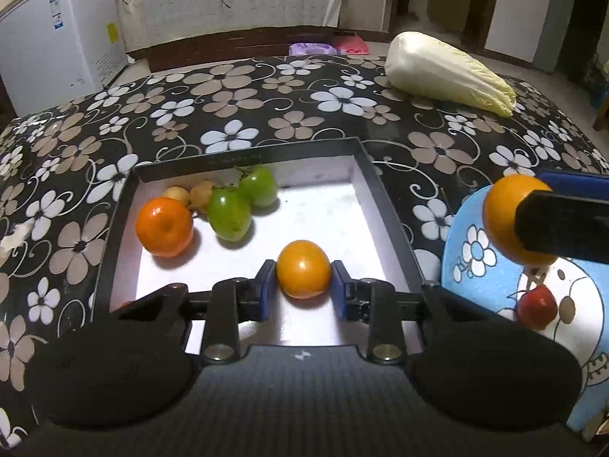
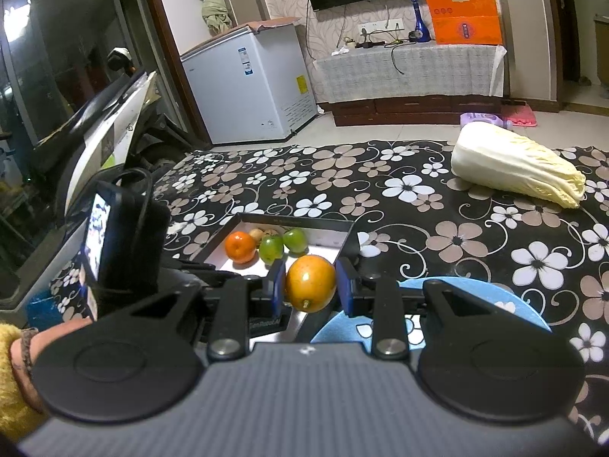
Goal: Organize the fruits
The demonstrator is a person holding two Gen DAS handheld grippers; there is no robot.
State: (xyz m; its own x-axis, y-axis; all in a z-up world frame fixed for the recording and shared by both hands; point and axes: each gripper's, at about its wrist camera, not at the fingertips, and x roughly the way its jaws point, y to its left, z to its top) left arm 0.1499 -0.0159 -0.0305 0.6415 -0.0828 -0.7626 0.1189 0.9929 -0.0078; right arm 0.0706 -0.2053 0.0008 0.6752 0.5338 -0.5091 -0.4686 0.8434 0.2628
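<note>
A black-rimmed tray (image 1: 384, 205) with a white floor holds an orange (image 1: 164, 227), two green fruits (image 1: 229, 213) and two small yellowish fruits (image 1: 189, 195) at its far left. My left gripper (image 1: 303, 280) has its jaws around a yellow-orange fruit (image 1: 303, 269) low over the tray floor, left pad touching, a thin gap at the right pad. My right gripper (image 2: 310, 285) is shut on another orange fruit (image 2: 310, 282), held above the blue plate (image 2: 437, 285); it also shows in the left wrist view (image 1: 502, 213). A small red fruit (image 1: 537, 306) lies on the plate (image 1: 479, 266).
A napa cabbage (image 1: 447, 72) lies at the far right of the flowered tablecloth (image 1: 266, 114). A white freezer (image 2: 251, 87) and a covered sideboard (image 2: 411, 72) stand beyond the table. The left hand and its gripper's phone screen (image 2: 97, 240) sit left of the tray.
</note>
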